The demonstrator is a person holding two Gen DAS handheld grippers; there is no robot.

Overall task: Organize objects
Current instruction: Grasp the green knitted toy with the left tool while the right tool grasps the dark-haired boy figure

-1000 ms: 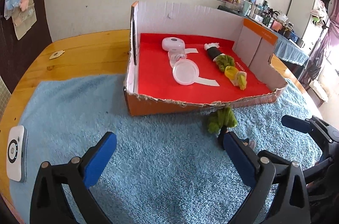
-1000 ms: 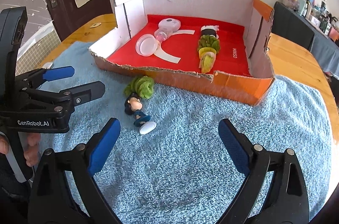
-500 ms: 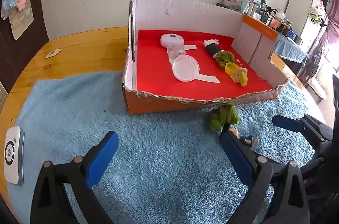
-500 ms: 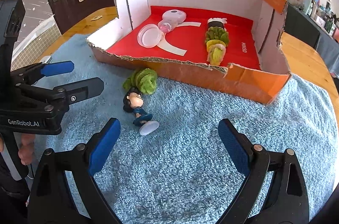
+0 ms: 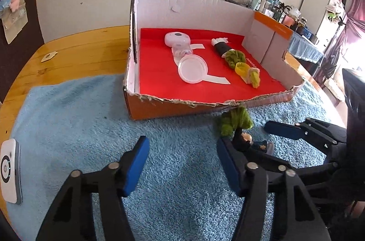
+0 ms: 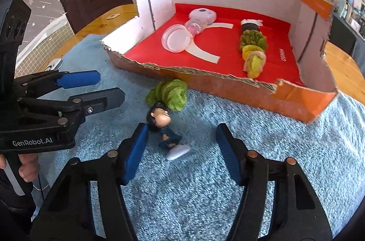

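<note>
A small figurine (image 6: pixel 164 127) with dark hair and a white base lies on the blue towel, just ahead of my open right gripper (image 6: pixel 181 150), nearer its left finger. A green fuzzy toy (image 6: pixel 168 93) lies beyond it against the box front. In the left wrist view the figurine (image 5: pixel 246 140) is partly hidden behind my right finger, with the green toy (image 5: pixel 235 121) above it. My left gripper (image 5: pixel 182 166) is open and empty over the towel. The cardboard box (image 6: pixel 296 101) with a red floor holds a pink device (image 6: pixel 203 16), a clear lid (image 6: pixel 175 40) and a row of toys (image 6: pixel 252 47).
A white device (image 5: pixel 10 170) lies at the towel's left edge. The blue towel (image 5: pixel 79 115) covers a wooden table (image 5: pixel 75 51). The box's torn front wall (image 5: pixel 173 107) is low; its back and side walls are tall. A cluttered counter stands at the far right.
Both grippers moved forward toward the box and narrowed somewhat. The right gripper now has the figurine just ahead of its fingers; the left gripper shifted right, closer to it.
</note>
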